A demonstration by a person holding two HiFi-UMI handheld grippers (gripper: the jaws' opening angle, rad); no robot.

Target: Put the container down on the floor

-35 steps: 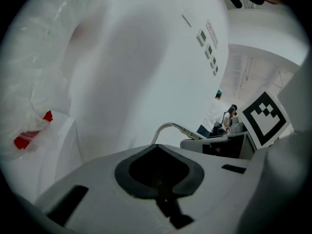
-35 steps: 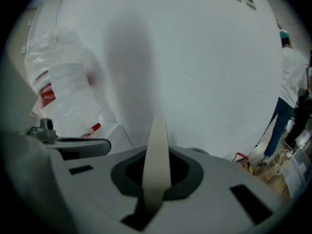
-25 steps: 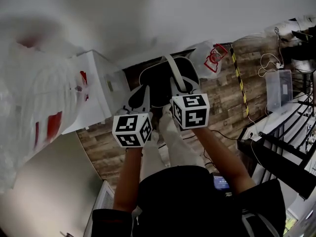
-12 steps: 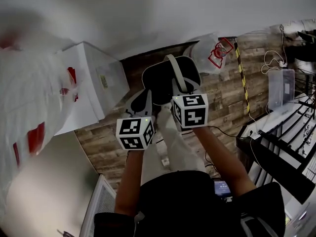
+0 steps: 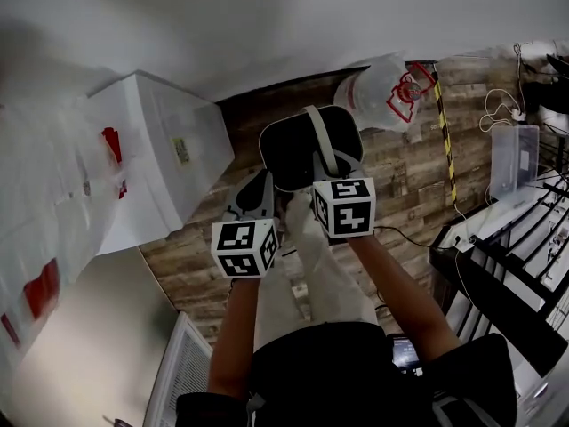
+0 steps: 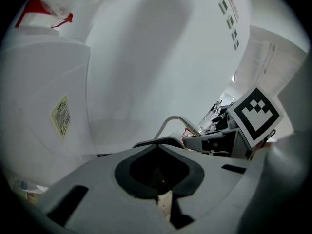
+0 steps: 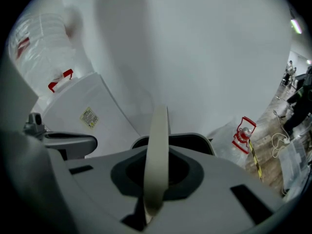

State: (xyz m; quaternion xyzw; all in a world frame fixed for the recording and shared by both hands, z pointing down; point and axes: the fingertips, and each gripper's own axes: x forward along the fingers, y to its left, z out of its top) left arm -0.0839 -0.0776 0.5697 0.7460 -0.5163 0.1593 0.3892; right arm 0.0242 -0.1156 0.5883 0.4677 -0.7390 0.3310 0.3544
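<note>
- Since the earlier frame both grippers and the container (image 5: 298, 145) have come down together. The white box (image 5: 169, 167) on the left now shows more of its side, and the plastic bag (image 5: 382, 92) sits further right in the head view.
- The container, black with a pale handle (image 5: 322, 140), hangs over the far edge of the wooden floor (image 5: 391, 185), where the planks meet the white wall (image 5: 267, 16). Whether its base touches the planks cannot be told.
- Left of the container the white box stands just beside it, leaving a narrow strip of floor between them.
- On its right the plastic bag with red print lies near it against the wall. A yellow-and-black tape strip (image 5: 444, 132) runs along the planks beyond the bag.
- Further right, well apart, are a clear bin (image 5: 518, 158) and loose cables (image 5: 498, 105). A black rack (image 5: 498, 283) closes off the near right corner.
- The floor just in front of the container is bare except for the person's legs.
- The right gripper (image 7: 156, 179) is clamped on the handle, which runs up through its jaws as a pale band.
- The left gripper (image 6: 161, 179) has its jaws drawn together, with a thin pale sliver in the slit that cannot be identified. Its tips lie at the container's near left rim.
</note>
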